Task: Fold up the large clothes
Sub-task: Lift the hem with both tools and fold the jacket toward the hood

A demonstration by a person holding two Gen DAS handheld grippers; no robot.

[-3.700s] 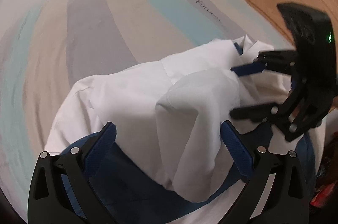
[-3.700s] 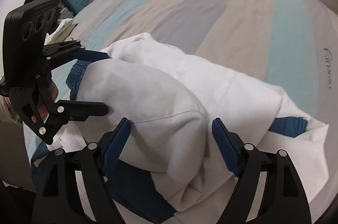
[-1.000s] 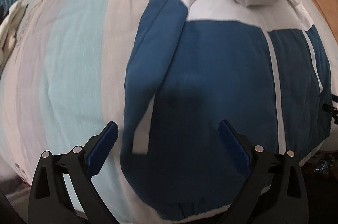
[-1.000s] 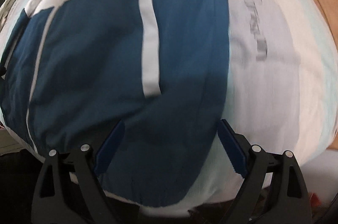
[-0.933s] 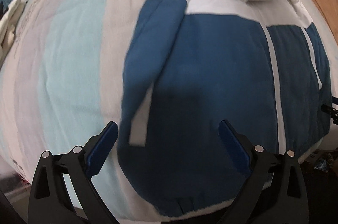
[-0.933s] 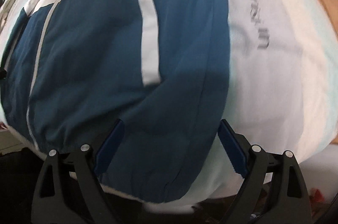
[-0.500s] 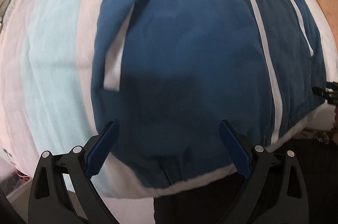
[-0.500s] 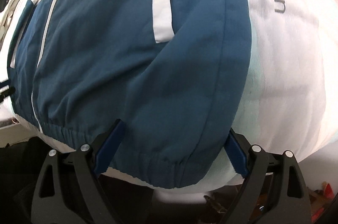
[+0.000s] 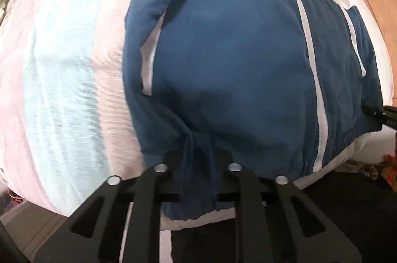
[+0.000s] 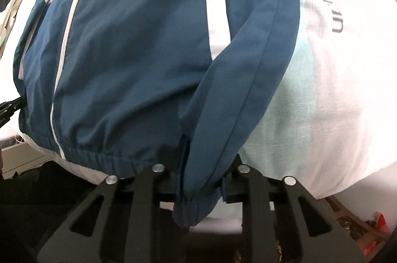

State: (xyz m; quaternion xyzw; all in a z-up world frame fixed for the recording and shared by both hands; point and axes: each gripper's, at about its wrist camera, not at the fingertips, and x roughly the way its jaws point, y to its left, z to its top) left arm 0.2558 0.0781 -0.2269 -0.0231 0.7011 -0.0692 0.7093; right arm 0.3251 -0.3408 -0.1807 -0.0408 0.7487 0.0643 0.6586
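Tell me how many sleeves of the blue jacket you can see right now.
2. One sleeve lies folded along the jacket's edge in the left wrist view; the other sleeve runs down the opposite edge in the right wrist view, its cuff between the right tongs.

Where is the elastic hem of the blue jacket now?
The elastic hem runs along the near edge of the bed, low in both wrist views; the left gripper and right gripper are closing on it at its two corners.
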